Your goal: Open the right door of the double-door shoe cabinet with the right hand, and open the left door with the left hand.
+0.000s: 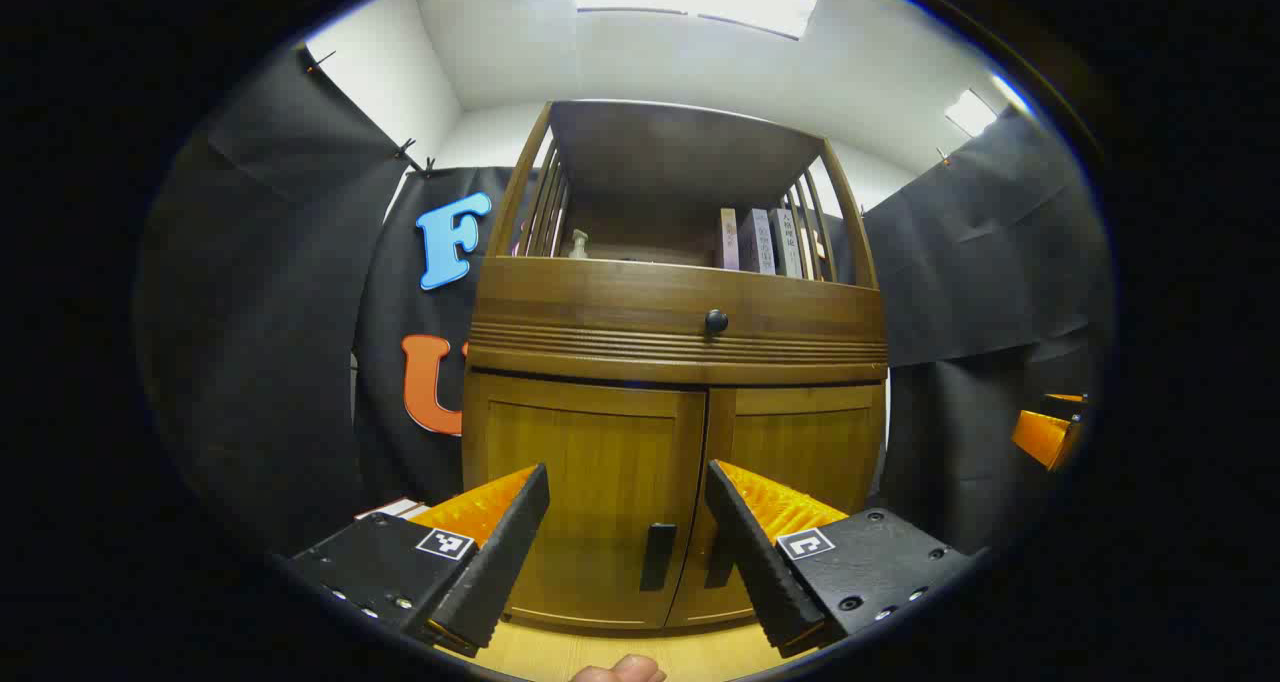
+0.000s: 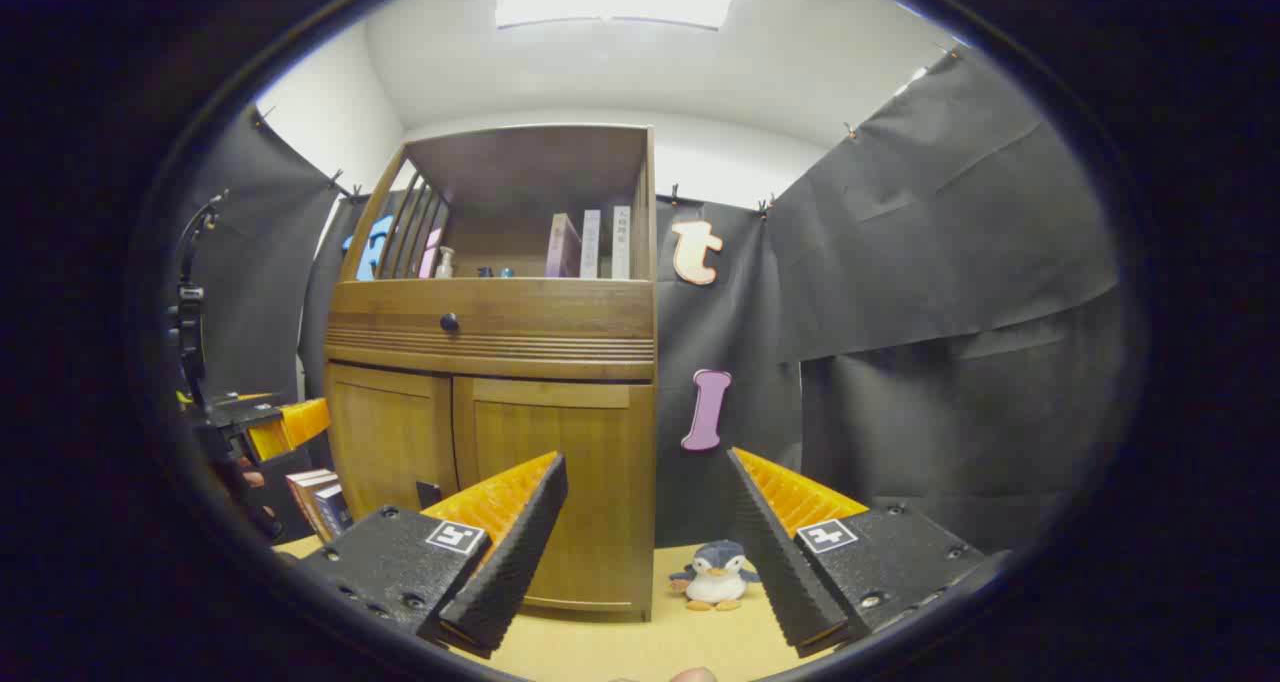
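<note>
Both cabinet doors closed; both sets of jaws apart, holding nothing.

I see the shoe cabinet point(image 1: 675, 402) standing on the floor straight ahead of my left gripper point(image 1: 627, 542); the left door point(image 1: 585, 502) and right door point(image 1: 800, 462) sit flush, with the dark handle point(image 1: 657, 556) between the jaws. My right gripper point(image 2: 645, 547) faces the cabinet's right edge, near a penguin toy point(image 2: 715, 574) just beside the cabinet.

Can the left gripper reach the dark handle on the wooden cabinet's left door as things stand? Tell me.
Probably yes. The left gripper is open and faces the closed left door, whose dark handle sits between its fingers with nothing between them.
</note>
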{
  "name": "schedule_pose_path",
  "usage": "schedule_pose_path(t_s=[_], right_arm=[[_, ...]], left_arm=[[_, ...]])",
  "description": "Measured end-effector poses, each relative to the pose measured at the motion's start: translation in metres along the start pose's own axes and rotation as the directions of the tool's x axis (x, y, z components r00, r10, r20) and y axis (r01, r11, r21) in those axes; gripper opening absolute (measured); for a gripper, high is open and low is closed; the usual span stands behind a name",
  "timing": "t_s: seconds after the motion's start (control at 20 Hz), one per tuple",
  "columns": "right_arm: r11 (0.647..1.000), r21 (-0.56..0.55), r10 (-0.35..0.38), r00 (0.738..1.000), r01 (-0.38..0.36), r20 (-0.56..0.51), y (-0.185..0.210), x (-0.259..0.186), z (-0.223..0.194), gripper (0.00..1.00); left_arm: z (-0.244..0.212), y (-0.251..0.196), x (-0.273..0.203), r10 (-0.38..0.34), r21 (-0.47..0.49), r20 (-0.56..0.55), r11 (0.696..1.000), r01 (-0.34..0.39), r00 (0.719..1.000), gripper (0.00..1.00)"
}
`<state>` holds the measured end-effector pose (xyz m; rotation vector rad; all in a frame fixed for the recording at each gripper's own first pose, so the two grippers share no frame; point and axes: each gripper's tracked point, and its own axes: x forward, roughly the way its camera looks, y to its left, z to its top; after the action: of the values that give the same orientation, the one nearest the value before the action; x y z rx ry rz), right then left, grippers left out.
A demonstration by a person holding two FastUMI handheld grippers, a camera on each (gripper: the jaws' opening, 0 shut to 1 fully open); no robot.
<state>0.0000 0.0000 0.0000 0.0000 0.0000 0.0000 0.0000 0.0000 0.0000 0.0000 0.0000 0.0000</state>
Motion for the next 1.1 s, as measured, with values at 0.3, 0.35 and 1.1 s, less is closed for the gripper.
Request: schedule_pose_path(t_s=[0.3, 0.35, 1.1], right_arm=[[1.000, 0.006, 0.016, 1.000, -0.016, 0.001, 0.003, 0.001, 0.000, 0.99], [1.000, 0.006, 0.026, 1.000, -0.026, 0.003, 0.005, 0.001, 0.000, 0.99], [1.000, -0.001, 0.004, 1.000, -0.004, 0.013, 0.009, -0.003, 0.005, 0.99]], left_arm=[[0.006, 0.015, -0.003, 0.034, 0.029, 0.011, 0.999, -0.034, 0.999, 0.94], [0.007, 0.017, -0.004, 0.036, 0.030, 0.013, 0.999, -0.037, 0.999, 0.94], [0.020, 0.023, -0.009, 0.022, 0.059, 0.032, 0.998, -0.024, 0.999, 1.00]])
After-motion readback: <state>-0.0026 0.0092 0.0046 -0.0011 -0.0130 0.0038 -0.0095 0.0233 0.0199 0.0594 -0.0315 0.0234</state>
